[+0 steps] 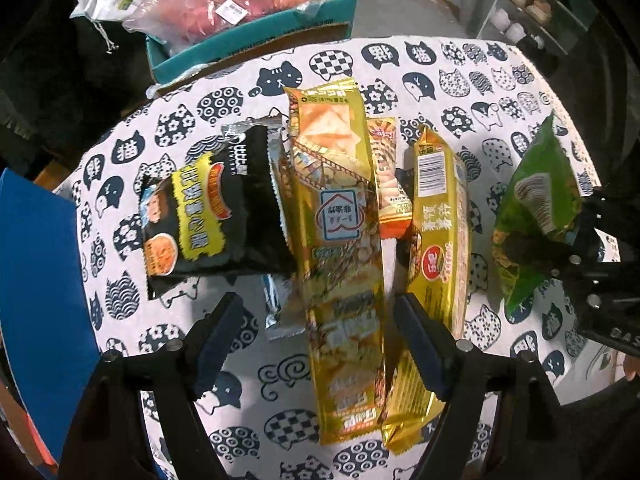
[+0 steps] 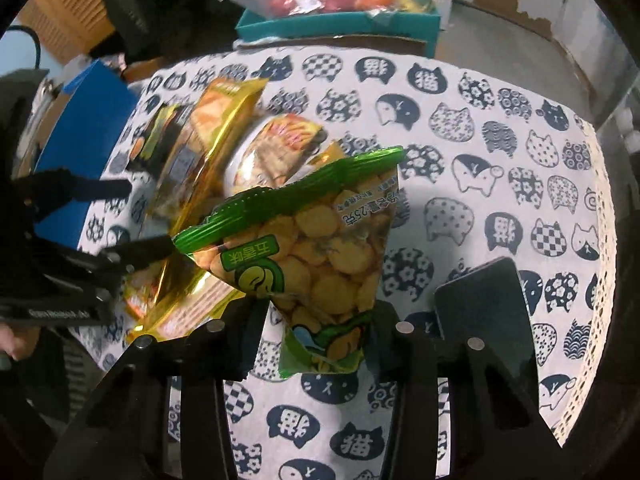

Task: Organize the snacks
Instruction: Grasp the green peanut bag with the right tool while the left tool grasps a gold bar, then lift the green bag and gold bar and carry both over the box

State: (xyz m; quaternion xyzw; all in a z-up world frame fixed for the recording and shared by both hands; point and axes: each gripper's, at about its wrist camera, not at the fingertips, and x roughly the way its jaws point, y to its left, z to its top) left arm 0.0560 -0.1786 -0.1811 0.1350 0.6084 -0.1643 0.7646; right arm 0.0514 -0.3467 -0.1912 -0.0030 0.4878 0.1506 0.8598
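1. Up close, the left gripper has its fingers spread wide on either side of a long, glossy gold snack packet; the left finger stands clear of the foil, the right one sits at its edge
2. Beside that packet on the table, covered in a cat-print cloth, lie a crinkly black bag and a second gold packet with a barcode
3. The right gripper pinches the lower end of a shiny green bag, its clear window showing round yellow snacks, held above the cloth
4. Only the right view shows a flat dark phone lying on the table
5. Only the left view shows the black bag's printed front; both show the teal box of plastic-wrapped goods beyond the table
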